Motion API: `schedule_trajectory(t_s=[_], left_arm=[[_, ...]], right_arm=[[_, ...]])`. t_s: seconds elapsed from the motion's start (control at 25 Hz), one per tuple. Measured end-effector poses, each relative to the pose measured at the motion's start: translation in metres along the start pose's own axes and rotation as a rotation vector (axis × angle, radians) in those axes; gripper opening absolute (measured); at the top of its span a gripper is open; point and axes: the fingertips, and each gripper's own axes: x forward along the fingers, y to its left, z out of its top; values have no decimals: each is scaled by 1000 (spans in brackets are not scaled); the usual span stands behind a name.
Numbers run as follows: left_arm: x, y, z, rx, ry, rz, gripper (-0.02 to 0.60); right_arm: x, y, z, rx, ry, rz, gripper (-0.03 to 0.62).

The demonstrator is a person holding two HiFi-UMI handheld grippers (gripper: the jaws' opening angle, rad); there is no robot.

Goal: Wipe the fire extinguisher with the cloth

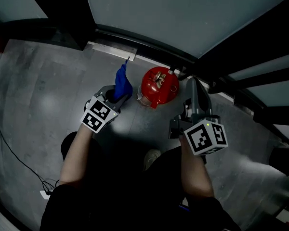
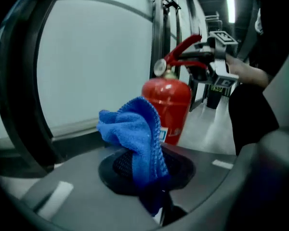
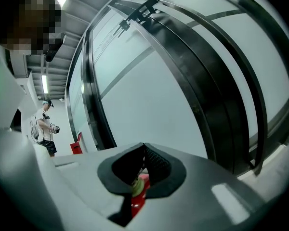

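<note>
Blue nubby cloth (image 2: 135, 138), crumpled — glossy red fire extinguisher (image 2: 171, 105)

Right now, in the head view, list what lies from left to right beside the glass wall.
In order: blue microfibre cloth → red metal fire extinguisher → right hand-held gripper, shut on the extinguisher's handle.

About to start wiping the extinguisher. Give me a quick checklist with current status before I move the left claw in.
1. The left claw holding the cloth: ok, jaws shut on it.
2. The right claw steadying the handle: ok, it looks shut on it.
3. The fire extinguisher upright on the floor: ok.
4. The cloth touching the fire extinguisher: not ok, a gap shows in the head view.
5. Dirt on the fire extinguisher's far side: cannot tell.
</note>
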Motion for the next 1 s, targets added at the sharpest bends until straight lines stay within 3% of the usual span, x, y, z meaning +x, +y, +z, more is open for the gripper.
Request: schedule_trajectory(t_s=[0.12, 0.24, 0.52, 0.68, 1.0], left_arm=[[-16, -4, 49, 136, -51, -45, 69], [-12, -9, 73, 243, -19, -51, 70], [22, -14, 48, 388, 167, -23, 70], [36, -14, 26, 407, 207, -17, 71], [63, -13, -13, 331, 235, 2, 69]], right_arm=[[2, 2, 3, -23, -11, -3, 3], [2, 3, 2, -28, -11, -5, 3], [-3, 7, 0, -17, -6, 10, 3], [-5, 6, -8, 4, 14, 13, 3], [-6, -7, -22, 21, 46, -12, 3]])
